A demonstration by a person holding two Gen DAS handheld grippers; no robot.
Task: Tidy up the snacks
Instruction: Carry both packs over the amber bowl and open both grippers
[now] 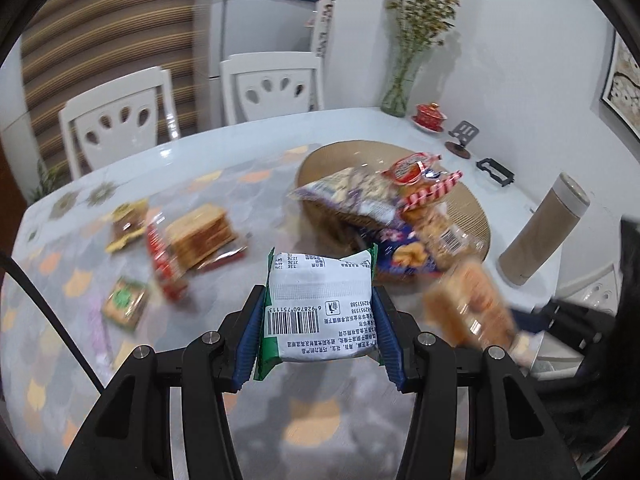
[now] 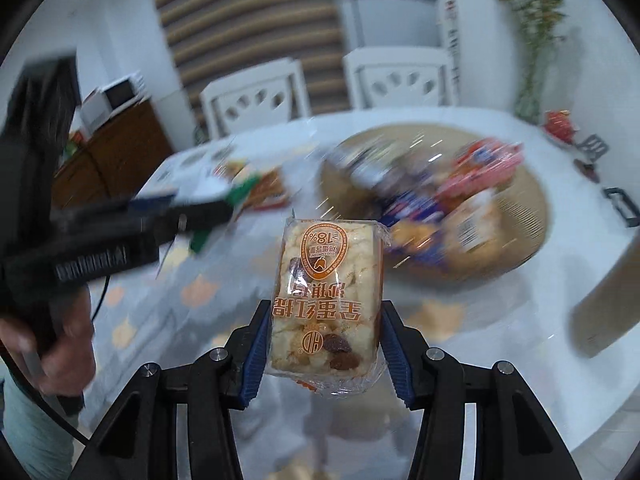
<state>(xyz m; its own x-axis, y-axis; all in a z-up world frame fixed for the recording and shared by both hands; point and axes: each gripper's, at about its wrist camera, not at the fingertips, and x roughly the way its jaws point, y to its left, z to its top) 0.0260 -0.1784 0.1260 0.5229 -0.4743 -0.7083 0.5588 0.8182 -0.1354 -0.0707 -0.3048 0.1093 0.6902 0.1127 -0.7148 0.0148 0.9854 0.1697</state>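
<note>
The left gripper [image 1: 320,312] held a green-and-white snack packet [image 1: 318,304], barcode side up, its jaws clamped on the packet's two sides above the near part of the bench [image 1: 200,152]. The right gripper [image 2: 324,336] gripped a clear-wrapped rice-crisp cake [image 2: 326,300] with orange lettering, jaws pressed against both long sides, likewise lifted over the bench. Beyond them, right of centre, a round woven tray [image 1: 472,216] carried a heap of snack bags [image 1: 384,208], blurred by motion. To the left on the bench lay a cracker pack [image 1: 202,236], a red wrapper [image 1: 164,264] beside it, and a small green-labelled packet [image 1: 124,302] nearer the camera. At the far right edge stood a vase of dried flowers [image 1: 404,76], a red lidded cup [image 1: 428,116] and a tan flask [image 1: 544,228]. Two white chairs [image 1: 120,128] stood behind the bench. In the right wrist view, the person's left hand [image 2: 64,340] held the other gripper's handle at the left.
</note>
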